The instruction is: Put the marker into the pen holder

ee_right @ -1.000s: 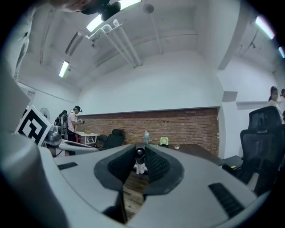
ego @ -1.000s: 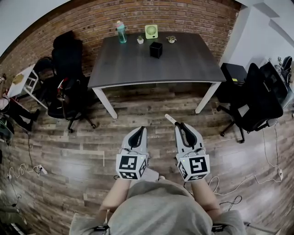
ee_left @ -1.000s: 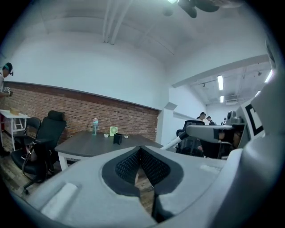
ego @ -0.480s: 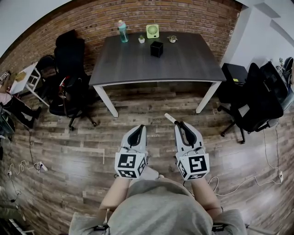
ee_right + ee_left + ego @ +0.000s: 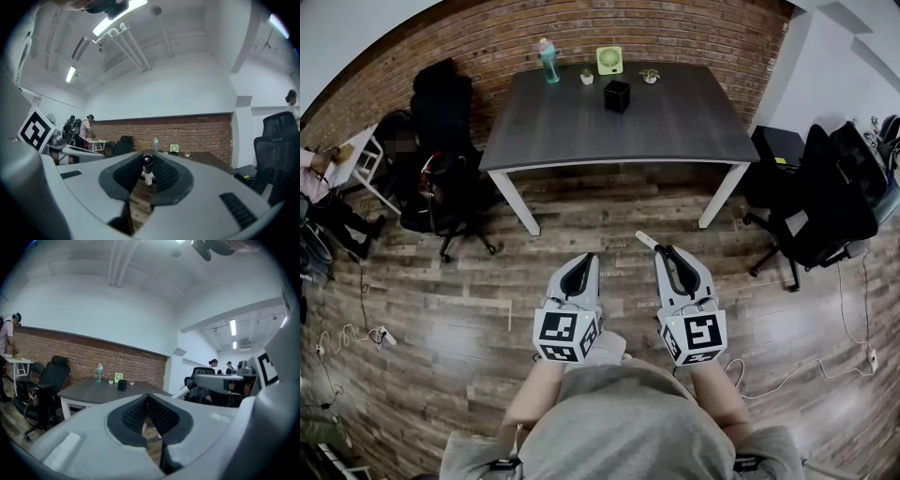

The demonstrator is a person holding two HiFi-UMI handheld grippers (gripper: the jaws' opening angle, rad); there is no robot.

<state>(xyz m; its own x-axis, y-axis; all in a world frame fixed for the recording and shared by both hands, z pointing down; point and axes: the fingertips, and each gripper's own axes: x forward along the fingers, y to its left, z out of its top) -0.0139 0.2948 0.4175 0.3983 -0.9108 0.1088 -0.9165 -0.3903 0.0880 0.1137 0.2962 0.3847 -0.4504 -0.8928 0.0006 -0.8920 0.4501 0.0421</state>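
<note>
On the wood floor [image 5: 441,309], well apart from the dark table [image 5: 675,131], I hold both grippers low in front of me. My right gripper [image 5: 668,255] pinches the marker [image 5: 646,241] between its pads, a pale end sticking out past the jaws. My left gripper [image 5: 579,269] is empty, its jaws pressed together. The black pen holder [image 5: 617,97] stands toward the table's far edge, near a green bottle [image 5: 547,64] and a small fan [image 5: 609,62].

Dark table [image 5: 675,122] before a brick wall [image 5: 694,33], wooden floor [image 5: 441,309].
</note>
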